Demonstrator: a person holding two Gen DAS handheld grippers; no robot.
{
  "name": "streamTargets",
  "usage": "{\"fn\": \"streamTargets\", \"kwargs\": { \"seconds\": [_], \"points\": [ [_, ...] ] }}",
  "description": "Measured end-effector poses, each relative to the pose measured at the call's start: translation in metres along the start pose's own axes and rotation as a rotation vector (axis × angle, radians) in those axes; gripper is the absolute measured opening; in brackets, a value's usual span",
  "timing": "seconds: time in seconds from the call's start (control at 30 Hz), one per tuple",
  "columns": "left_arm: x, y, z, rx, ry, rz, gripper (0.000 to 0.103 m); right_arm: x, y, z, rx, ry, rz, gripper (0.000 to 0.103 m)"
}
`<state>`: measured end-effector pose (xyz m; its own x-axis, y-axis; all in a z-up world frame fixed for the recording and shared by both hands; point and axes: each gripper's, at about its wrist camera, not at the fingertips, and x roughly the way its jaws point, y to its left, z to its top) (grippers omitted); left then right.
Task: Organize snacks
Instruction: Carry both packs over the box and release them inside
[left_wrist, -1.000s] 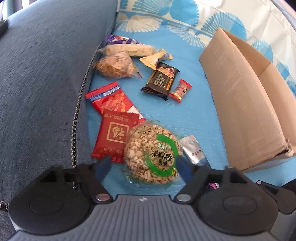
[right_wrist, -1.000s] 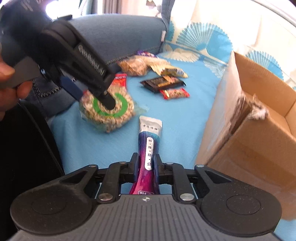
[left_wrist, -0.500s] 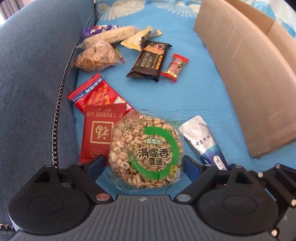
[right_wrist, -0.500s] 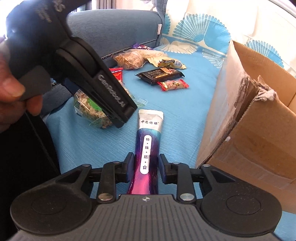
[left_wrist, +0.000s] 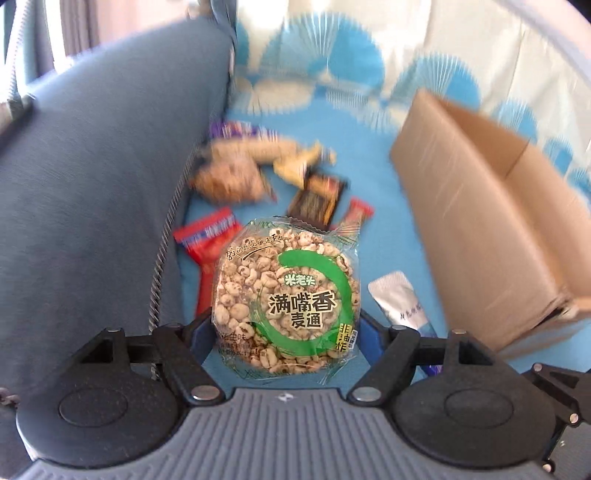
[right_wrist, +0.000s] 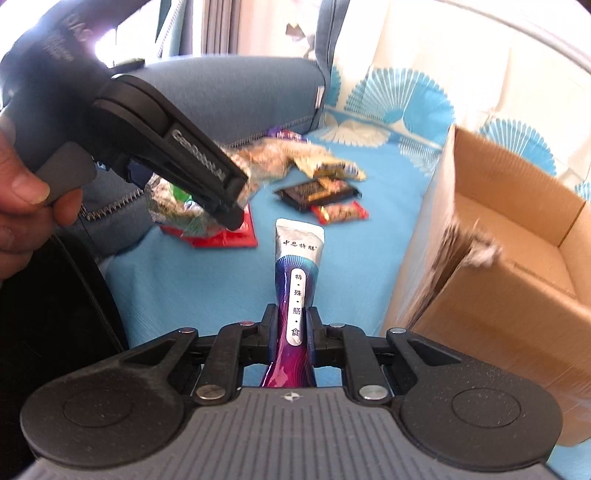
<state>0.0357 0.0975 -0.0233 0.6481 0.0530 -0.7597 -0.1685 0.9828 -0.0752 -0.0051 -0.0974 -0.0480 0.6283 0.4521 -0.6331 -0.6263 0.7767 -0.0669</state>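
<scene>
The left gripper (left_wrist: 286, 328) has closed its jaws on the round puffed-grain cake pack (left_wrist: 286, 299) and lifted it off the blue sheet (left_wrist: 388, 236); half a second ago the jaws were spread around it. The right gripper (right_wrist: 291, 332) keeps its jaws pinching the purple sachet (right_wrist: 297, 280). Both snacks look ready to go into the cardboard box (right_wrist: 517, 236) on the right, while the other packets (right_wrist: 317, 192) lie farther off.
</scene>
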Motion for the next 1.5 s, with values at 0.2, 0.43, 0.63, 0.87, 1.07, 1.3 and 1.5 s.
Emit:
{"fn": "streamTargets", "kwargs": {
  "seconds": [0.2, 0.43, 0.63, 0.87, 1.07, 1.3, 1.5],
  "points": [
    [-0.040, 0.006, -0.009, -0.043, -0.232, -0.038, 0.081, -0.037, -0.010, 0.021, 0.032, -0.103, 0.009, 0.016],
    [-0.065, 0.009, -0.012, -0.100, -0.374, -0.090, 0.081, -0.078, -0.044, 0.035, 0.107, -0.210, 0.012, 0.016],
    [-0.075, 0.007, -0.015, -0.110, -0.452, -0.113, 0.081, -0.101, -0.090, 0.057, 0.117, -0.300, -0.014, 0.016],
    [-0.083, -0.004, -0.022, -0.063, -0.462, -0.094, 0.081, -0.092, -0.161, 0.059, 0.188, -0.349, -0.120, 0.016],
    [-0.082, -0.026, -0.013, -0.009, -0.385, -0.116, 0.081, -0.079, -0.189, 0.046, 0.307, -0.344, -0.178, 0.016],
    [-0.085, -0.087, 0.020, 0.040, -0.404, -0.162, 0.081, -0.079, -0.213, 0.040, 0.378, -0.344, -0.227, 0.016],
    [-0.080, -0.156, 0.060, 0.118, -0.434, -0.238, 0.081, -0.083, -0.245, 0.028, 0.503, -0.335, -0.304, 0.016]
  ]
}}
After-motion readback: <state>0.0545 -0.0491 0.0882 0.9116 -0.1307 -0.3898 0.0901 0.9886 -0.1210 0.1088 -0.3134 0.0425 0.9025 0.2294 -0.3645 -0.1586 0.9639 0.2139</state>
